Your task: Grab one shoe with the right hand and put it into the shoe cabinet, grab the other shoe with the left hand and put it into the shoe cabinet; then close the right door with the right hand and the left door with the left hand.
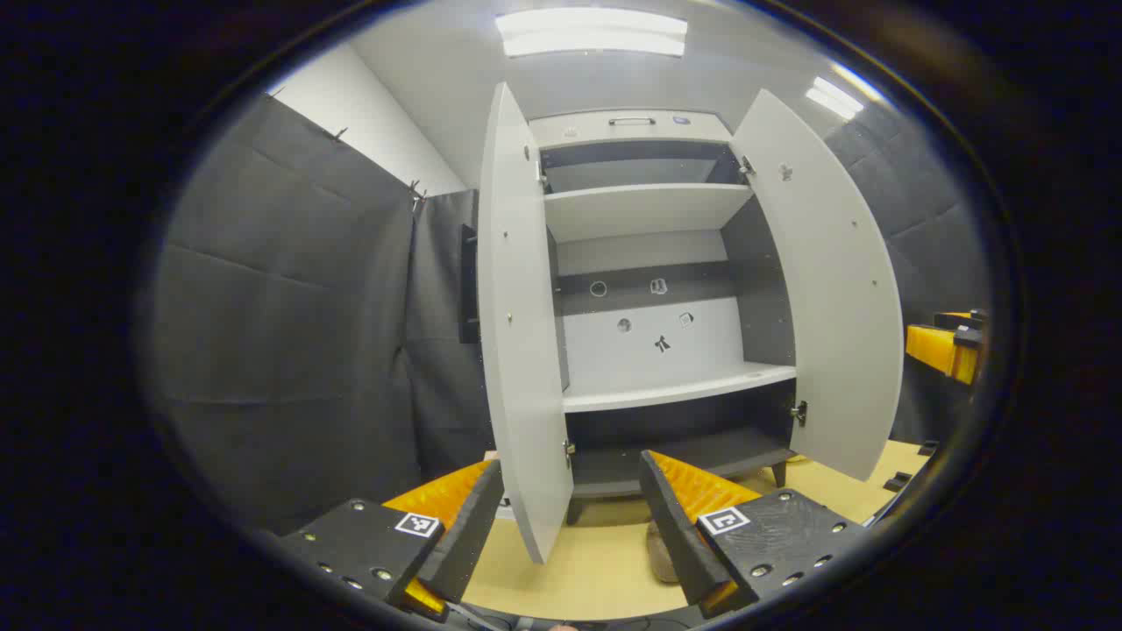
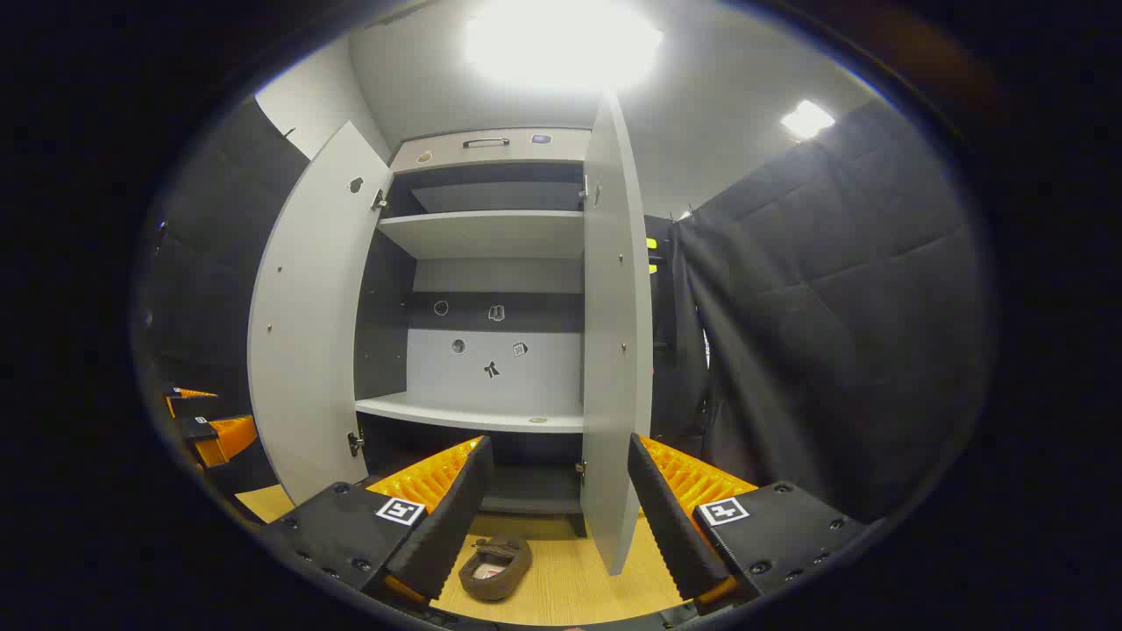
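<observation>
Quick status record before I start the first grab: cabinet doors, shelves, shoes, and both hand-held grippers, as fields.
shoe cabinet: white, standing on a wood-look floor
left door: open
right door: open
shelves: no shoe on them
brown shoe: on the floor in front of the cabinet, in the right gripper view
second shoe: on the floor, partly hidden behind a finger in the left gripper view
left hand-held gripper: open, holding nothing
right hand-held gripper: open, holding nothing

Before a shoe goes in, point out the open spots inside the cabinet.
The middle shelf, between the open doors, lies bare. The upper shelf is bare too. The floor in front is tighter: a shoe lies there.
</observation>
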Available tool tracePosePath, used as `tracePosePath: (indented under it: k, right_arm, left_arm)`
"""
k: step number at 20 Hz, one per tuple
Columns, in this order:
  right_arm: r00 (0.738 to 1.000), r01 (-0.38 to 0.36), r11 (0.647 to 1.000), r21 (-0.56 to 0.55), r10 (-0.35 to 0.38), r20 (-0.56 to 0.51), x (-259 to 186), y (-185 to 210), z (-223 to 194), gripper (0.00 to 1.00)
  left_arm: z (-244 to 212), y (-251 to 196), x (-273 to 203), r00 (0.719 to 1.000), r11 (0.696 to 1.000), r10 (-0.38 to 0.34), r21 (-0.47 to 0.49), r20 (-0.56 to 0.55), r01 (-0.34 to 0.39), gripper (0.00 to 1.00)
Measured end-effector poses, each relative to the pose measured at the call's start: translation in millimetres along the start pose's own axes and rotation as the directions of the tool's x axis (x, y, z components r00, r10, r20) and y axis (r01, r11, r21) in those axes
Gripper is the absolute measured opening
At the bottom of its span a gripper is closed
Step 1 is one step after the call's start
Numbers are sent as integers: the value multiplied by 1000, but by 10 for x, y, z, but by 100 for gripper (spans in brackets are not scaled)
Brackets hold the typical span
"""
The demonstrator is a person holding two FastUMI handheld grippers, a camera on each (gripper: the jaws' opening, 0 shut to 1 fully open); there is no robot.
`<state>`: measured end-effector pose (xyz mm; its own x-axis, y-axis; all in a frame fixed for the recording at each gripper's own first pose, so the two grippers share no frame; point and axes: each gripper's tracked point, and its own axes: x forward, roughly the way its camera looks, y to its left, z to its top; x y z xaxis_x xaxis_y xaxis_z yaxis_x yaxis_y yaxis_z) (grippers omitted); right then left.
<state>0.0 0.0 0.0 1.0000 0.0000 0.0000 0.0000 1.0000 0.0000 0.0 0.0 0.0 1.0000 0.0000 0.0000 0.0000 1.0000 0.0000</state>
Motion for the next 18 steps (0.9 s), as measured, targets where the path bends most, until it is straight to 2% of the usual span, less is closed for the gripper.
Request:
tracePosePath:
  k: [1, 2, 5, 6, 7, 11, 14, 18]
  right_arm:
    - [1000, 1, 1000, 2, -1, -2, 4, -8, -10, 96]
    - [1000, 3, 1000, 6, -3, -4, 2, -25, -15, 97]
    - [1000, 13, 1000, 7, -13, -3, 10, -96, -28, 96]
    - [1000, 13, 1000, 3, -13, -2, 20, -112, -25, 97]
    - [1000, 14, 1000, 1, -14, -2, 19, -127, -35, 97]
    - [1000, 7, 1000, 2, -7, 3, 36, -177, -35, 97]
    - [1000, -10, 1000, 0, 10, -2, 55, -204, -62, 97]
    - [996, -80, 997, 17, 80, -39, 102, -144, -186, 98]
  left_arm:
    - [-6, -13, -1, 1000, 1000, -3, -1, 0, 3, 98]
    - [-4, -22, -4, 1000, 1000, -4, -2, -2, 4, 90]
    - [-1, -31, -20, 1000, 1000, -3, 2, -3, 3, 90]
    - [8, -41, -19, 1000, 1000, -3, 3, -2, 3, 83]
    - [21, -44, -28, 1000, 1000, -3, 4, 1, 3, 90]
    - [52, -87, -31, 1000, 1000, 1, 11, 8, -1, 90]
    - [87, -135, -27, 1000, 1000, 12, 15, 12, -12, 90]
    - [137, -218, -54, 999, 999, 43, 20, 17, -44, 90]
